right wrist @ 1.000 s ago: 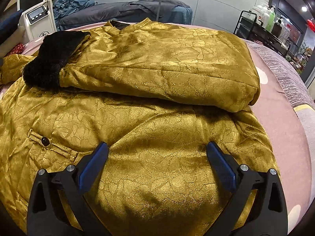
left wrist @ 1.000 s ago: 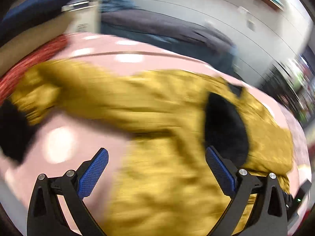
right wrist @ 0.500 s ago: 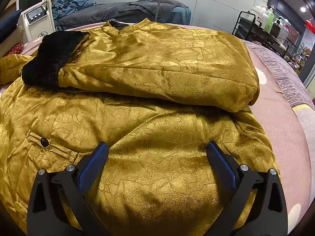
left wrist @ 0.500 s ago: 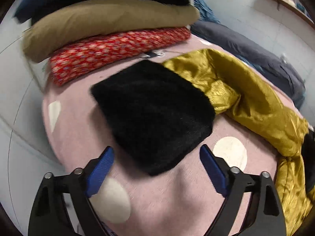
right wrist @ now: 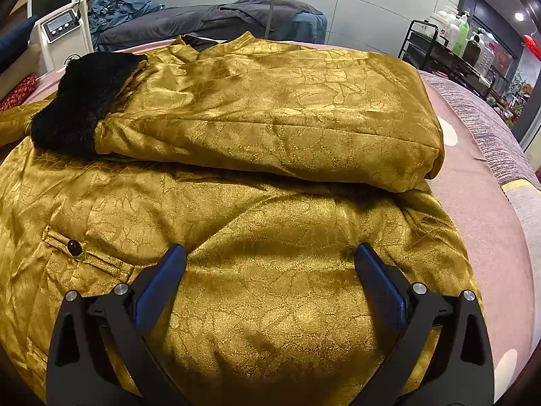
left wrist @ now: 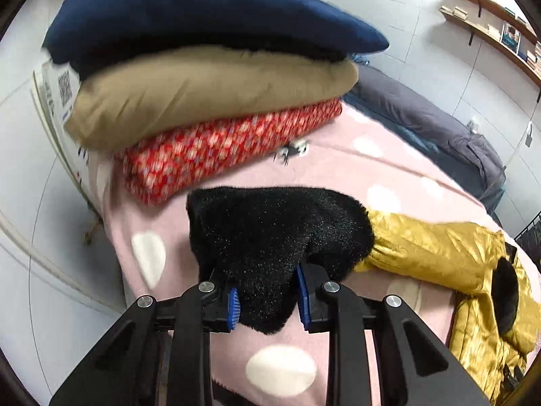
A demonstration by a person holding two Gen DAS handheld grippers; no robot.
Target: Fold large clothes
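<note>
A large gold brocade coat (right wrist: 270, 223) lies spread on the pink bed. One sleeve (right wrist: 277, 115) with a black fur cuff (right wrist: 84, 101) is folded across its body. The other sleeve (left wrist: 432, 250) stretches out over the bed and ends in a black fur cuff (left wrist: 277, 237). My left gripper (left wrist: 268, 299) is shut on the near edge of that cuff. My right gripper (right wrist: 268, 280) is open and empty, low over the coat's lower front, beside a buttoned pocket flap (right wrist: 84, 253).
A stack of folded clothes, navy (left wrist: 203, 10), tan (left wrist: 209, 91) and red patterned (left wrist: 219, 152), sits at the bed's far end. A grey-covered bed (left wrist: 422, 121) stands behind. A white machine (right wrist: 61, 34) and a black trolley with bottles (right wrist: 449, 47) flank the bed. The pink spotted cover (left wrist: 338, 169) shows around the coat.
My left gripper swung from the coat body to the outstretched sleeve end, moved in and closed on the black fur cuff. My right gripper stayed still and open.
</note>
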